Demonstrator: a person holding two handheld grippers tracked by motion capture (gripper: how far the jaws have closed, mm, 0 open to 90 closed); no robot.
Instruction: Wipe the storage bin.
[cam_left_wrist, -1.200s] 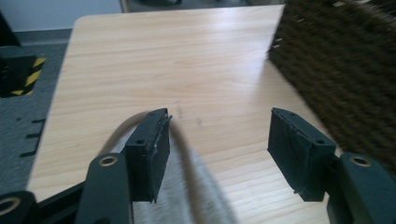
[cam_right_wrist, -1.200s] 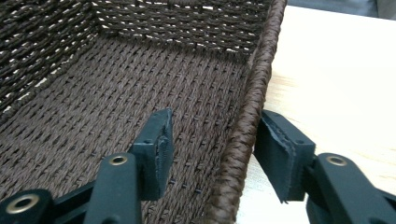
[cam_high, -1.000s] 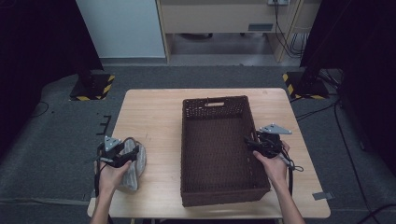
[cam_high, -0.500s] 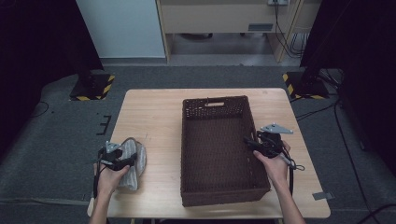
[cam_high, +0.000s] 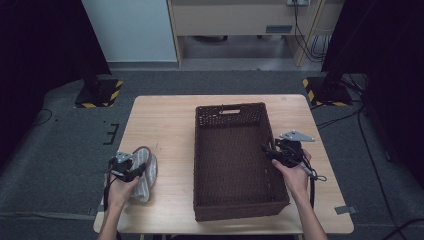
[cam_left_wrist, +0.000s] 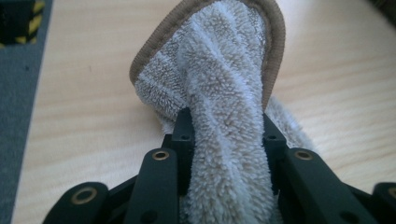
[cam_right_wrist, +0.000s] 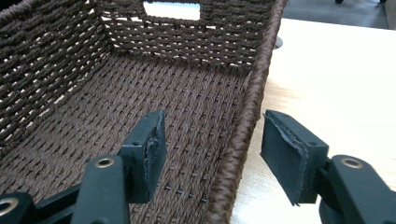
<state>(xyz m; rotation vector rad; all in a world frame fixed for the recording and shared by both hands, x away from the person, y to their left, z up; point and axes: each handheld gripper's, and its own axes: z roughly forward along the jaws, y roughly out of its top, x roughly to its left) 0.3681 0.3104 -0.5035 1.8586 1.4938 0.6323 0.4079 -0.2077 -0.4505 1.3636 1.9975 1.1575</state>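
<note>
Left hand-held gripper (cam_left_wrist: 224, 140) just closed, clamped on slipper (cam_left_wrist: 219, 93) bunched ahead of it on desk (cam_left_wrist: 84, 107); plush fold probably slips out on lift. Right hand-held gripper (cam_right_wrist: 210, 144) apart, straddling basket (cam_right_wrist: 252, 102) rim unclamped; basket may shift.

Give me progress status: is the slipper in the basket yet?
Not yet. Done: the left tool has just been closing and now pinches the fluffy slipper, which lies on the table left of the basket. In hand: the right tool straddles the basket's right rim, jaws open, not pressing. Left, probably: lift the slipper and drop it in the empty basket.
</note>
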